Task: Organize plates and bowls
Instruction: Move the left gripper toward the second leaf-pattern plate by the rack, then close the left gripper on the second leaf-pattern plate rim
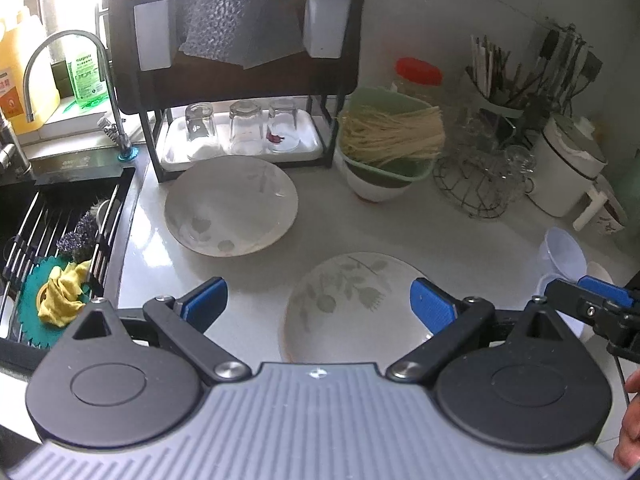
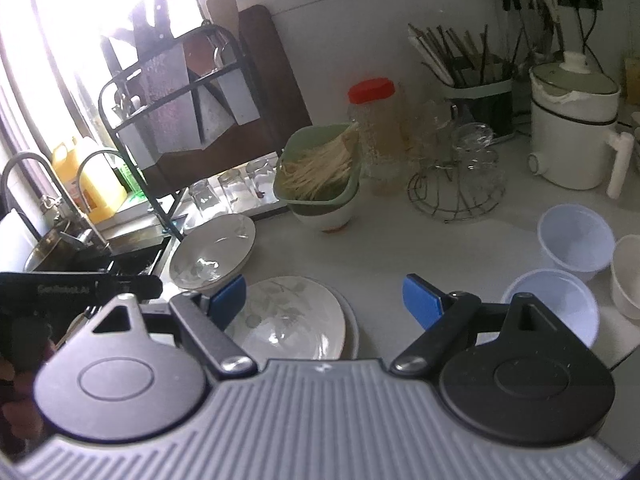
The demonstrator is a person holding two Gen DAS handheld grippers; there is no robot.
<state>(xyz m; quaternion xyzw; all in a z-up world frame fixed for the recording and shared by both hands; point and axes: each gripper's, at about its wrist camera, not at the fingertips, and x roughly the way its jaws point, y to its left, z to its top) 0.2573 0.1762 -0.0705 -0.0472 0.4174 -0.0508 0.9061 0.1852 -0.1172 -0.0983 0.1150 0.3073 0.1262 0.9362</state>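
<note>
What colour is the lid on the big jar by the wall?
The jar's lid is red, shown best in the right wrist view.

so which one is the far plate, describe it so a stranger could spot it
Find the black dish rack by the sink; a white tray of upturned glasses sits at its base. The far plate lies on the counter right before that tray. Unlike the near plate, it lies nearer the sink.

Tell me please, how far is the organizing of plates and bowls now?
Done: nothing looks stacked yet. The two leaf-patterned plates lie apart on the counter, and the translucent bowls stand separately. In hand: nothing; the left gripper and right gripper are open, empty. Left: gathering everything.
</note>
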